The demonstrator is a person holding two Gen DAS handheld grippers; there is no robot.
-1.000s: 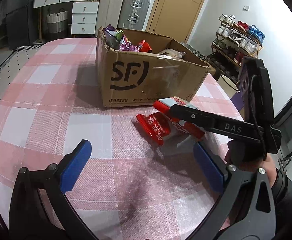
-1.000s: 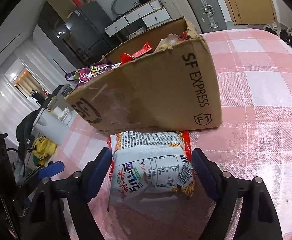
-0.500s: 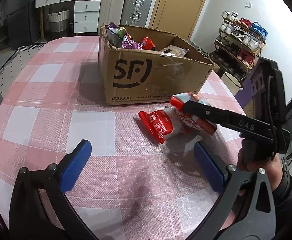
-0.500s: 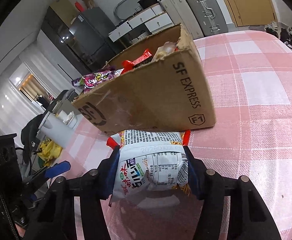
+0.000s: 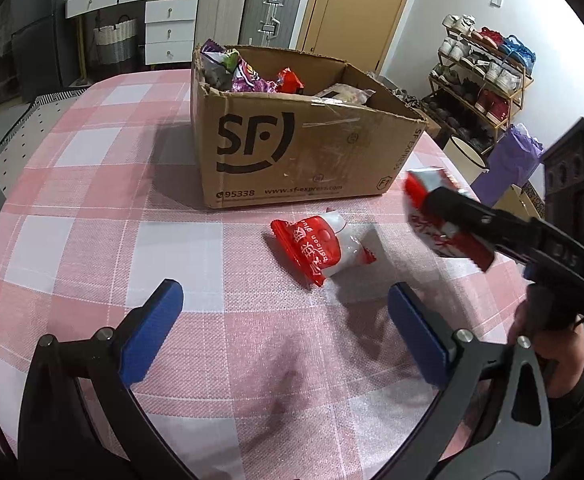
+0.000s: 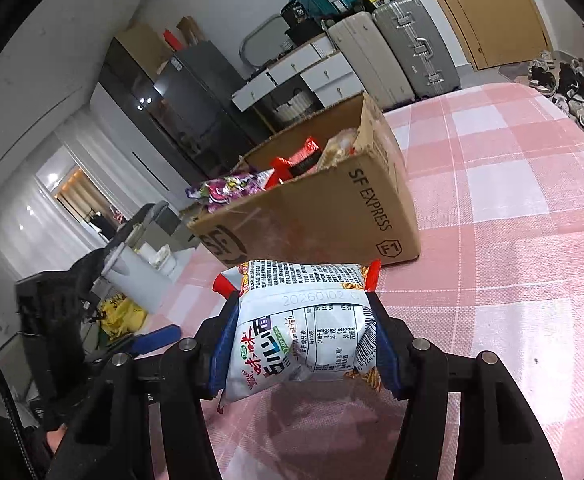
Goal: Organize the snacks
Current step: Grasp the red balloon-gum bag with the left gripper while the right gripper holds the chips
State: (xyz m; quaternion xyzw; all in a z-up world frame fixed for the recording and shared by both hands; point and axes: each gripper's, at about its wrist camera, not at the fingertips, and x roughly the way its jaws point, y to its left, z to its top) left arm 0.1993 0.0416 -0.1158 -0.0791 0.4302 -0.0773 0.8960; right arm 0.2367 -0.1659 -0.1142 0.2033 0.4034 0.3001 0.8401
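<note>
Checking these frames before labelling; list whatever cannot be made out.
- Brown cardboard SF box: its floor and lower contents, both views, hidden by its walls and the top packets.
- White printed snack packet: its sides, right wrist view, covered by the right gripper pads.
- Red-and-white packet on the table: underside hidden.

Indoor light's decent, soft shadows on the pink checked tablecloth [image 5: 92, 208]. Heavy fisheye bend w/ black vignette corners. Bright glare from the white-curtained window [image 6: 52, 184], pics mostly sharp.

White drawer units [image 5: 170, 20], upright grey suitcases [image 5: 270, 10], a tan wooden door [image 5: 355, 4] and a loaded shoe rack [image 5: 487, 68] line white walls.
</note>
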